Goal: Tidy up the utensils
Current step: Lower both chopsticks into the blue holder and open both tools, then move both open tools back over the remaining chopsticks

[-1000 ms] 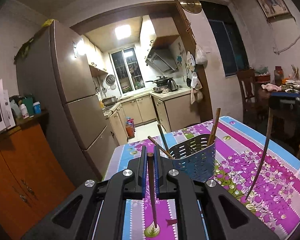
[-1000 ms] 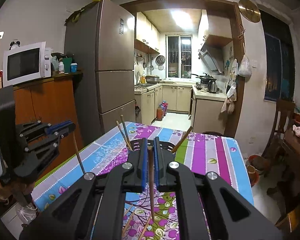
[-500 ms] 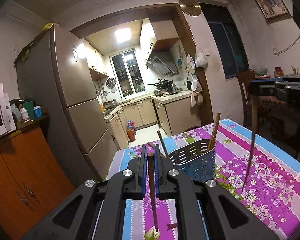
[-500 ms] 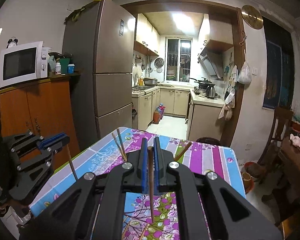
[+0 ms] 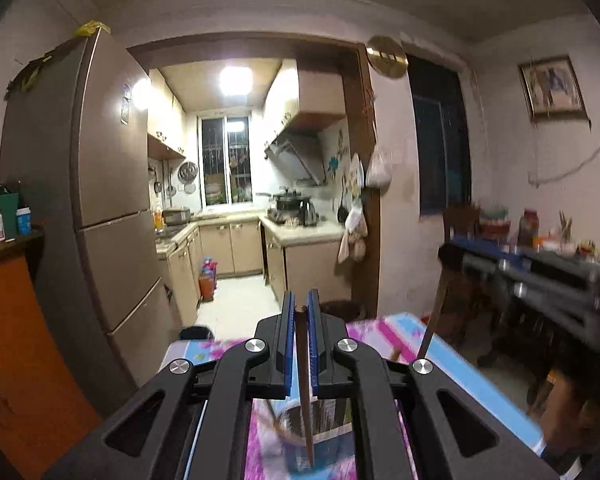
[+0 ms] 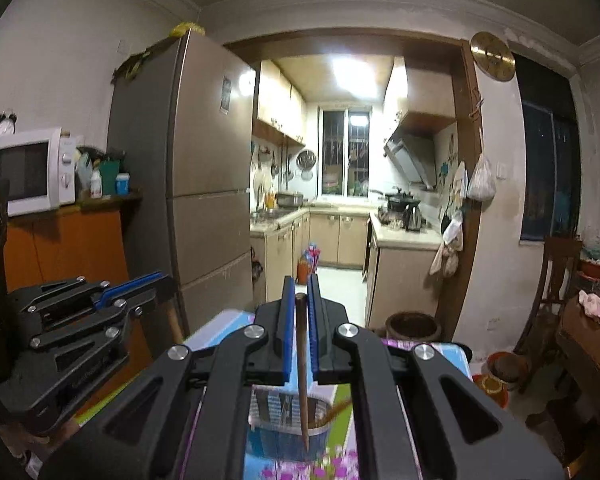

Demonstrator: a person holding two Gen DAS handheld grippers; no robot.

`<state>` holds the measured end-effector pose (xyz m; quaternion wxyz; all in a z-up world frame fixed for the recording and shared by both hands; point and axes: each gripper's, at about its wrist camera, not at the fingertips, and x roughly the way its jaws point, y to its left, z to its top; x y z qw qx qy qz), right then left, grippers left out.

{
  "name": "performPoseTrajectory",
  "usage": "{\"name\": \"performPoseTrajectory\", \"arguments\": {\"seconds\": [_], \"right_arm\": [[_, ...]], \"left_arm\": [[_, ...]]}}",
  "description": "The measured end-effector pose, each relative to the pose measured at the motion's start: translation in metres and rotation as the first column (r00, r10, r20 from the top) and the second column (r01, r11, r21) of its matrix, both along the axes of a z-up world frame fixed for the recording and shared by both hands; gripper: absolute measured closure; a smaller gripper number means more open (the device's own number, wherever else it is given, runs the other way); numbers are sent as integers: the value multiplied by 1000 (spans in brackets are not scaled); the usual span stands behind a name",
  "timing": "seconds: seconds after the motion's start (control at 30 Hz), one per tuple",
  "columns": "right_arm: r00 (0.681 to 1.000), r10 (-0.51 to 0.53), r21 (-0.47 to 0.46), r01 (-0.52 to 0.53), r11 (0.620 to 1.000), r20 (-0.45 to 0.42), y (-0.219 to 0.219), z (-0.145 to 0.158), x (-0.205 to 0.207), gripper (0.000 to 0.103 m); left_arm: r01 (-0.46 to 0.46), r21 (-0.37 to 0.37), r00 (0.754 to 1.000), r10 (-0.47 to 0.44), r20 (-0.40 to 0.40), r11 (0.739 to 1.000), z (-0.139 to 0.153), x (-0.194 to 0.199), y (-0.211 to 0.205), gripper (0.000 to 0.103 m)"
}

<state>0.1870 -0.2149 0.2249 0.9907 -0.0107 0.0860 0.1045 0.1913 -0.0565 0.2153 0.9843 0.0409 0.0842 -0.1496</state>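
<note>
My left gripper (image 5: 300,312) is shut on a brown chopstick (image 5: 305,392) that hangs point-down over the blue utensil basket (image 5: 320,446). My right gripper (image 6: 301,300) is shut on another brown chopstick (image 6: 301,376), its tip over the same basket (image 6: 288,428), which holds other chopsticks. Each gripper shows in the other's view: the right one (image 5: 520,276) with its chopstick (image 5: 432,320) at right, the left one (image 6: 80,312) at left. Both are raised above the floral tablecloth (image 5: 472,388).
A tall fridge (image 6: 188,184) and an orange cabinet (image 6: 64,248) with a microwave (image 6: 24,170) stand at left. A kitchen doorway (image 6: 340,240) lies ahead. A wooden chair (image 6: 552,280) and a cluttered side table (image 5: 540,248) are at right.
Both grippers have lifted and moved in over the basket, still holding their chopsticks. The basket now sits directly beneath the fingers in both views. The table has dropped lower in the frames.
</note>
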Motion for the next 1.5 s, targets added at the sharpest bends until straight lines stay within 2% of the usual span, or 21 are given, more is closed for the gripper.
{"name": "performPoseTrajectory", "arguments": {"seconds": [0.1, 0.23, 0.37, 0.47, 0.63, 0.83, 0.9, 0.93, 0.97, 1.2, 1.27, 1.3, 1.37, 1.5], "right_arm": [[1000, -4, 41, 3, 999, 17, -4, 4, 18, 98], [1000, -13, 94, 12, 996, 11, -8, -4, 48, 98], [999, -22, 131, 26, 991, -27, -9, -29, 75, 98], [996, -34, 137, 45, 989, -81, -10, -63, 93, 98], [987, -24, 174, 52, 983, -158, -13, -100, 106, 98], [977, -16, 196, 59, 979, -213, -16, -123, 108, 97], [976, -30, 183, 71, 981, -217, -17, -125, 104, 89], [975, -40, 181, 80, 980, -216, -19, -124, 102, 77], [977, -46, 185, 86, 979, -209, -21, -122, 101, 75], [984, -112, 178, 136, 975, -138, -52, -94, 69, 75], [984, -138, 174, 155, 972, -110, -68, -86, 50, 74], [984, -147, 169, 162, 972, -100, -74, -84, 43, 72], [982, -172, 163, 184, 969, -85, -89, -82, 24, 63], [974, -213, 114, 221, 969, -80, -119, -85, -28, 56]], "left_arm": [[-6, -32, 999, 7, 38, 999, 10, 17, -3, 96], [-12, -56, 999, 14, 40, 998, 0, 48, -8, 96], [-13, -61, 1000, 14, 12, 998, -28, 68, -9, 96], [-6, -59, 1000, 5, -22, 998, -55, 83, -7, 96], [1, -53, 997, -5, -75, 999, -96, 97, -2, 95], [-17, -43, 994, 13, -106, 999, -125, 101, 6, 95], [-27, -34, 994, 24, -109, 999, -126, 104, 6, 95], [-32, -34, 994, 28, -110, 999, -125, 104, 6, 95], [-37, -36, 994, 33, -108, 999, -124, 103, 8, 95], [-99, -35, 994, 97, -44, 994, -93, 83, 28, 94], [-110, -48, 994, 110, -13, 993, -79, 68, 42, 88], [-118, -56, 993, 118, 0, 991, -74, 60, 50, 85], [-130, -58, 991, 131, 23, 990, -65, 44, 63, 85], [-151, -15, 985, 151, 83, 988, -63, -14, 96, 84]]}}
